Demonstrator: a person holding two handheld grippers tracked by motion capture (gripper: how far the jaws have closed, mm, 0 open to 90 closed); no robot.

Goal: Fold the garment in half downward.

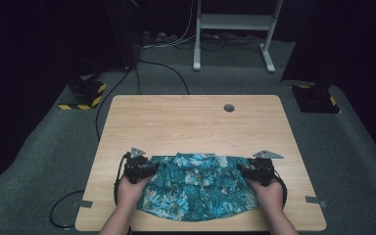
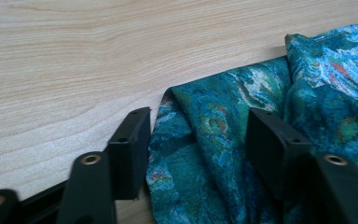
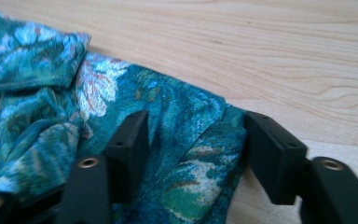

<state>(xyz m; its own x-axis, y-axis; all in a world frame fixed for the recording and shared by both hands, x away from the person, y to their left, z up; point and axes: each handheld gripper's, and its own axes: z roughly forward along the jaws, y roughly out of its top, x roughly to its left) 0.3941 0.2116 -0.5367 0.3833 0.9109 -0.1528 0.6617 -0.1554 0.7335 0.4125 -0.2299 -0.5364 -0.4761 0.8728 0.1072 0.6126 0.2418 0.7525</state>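
Both tools [image 2: 198,135] [image 3: 196,140] half-apart astride shirt [image 1: 196,186] corners (pad contact unclear), hem cut off.

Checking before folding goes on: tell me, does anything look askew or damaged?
Nothing damaged. The teal floral shirt lies bunched on the table, and each corner sits between open jaws of the left gripper and right gripper.

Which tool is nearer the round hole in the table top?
Right. The right tool sits at the shirt's right edge, below and just right of the hole; the left tool is at the shirt's left edge, farther across the table.
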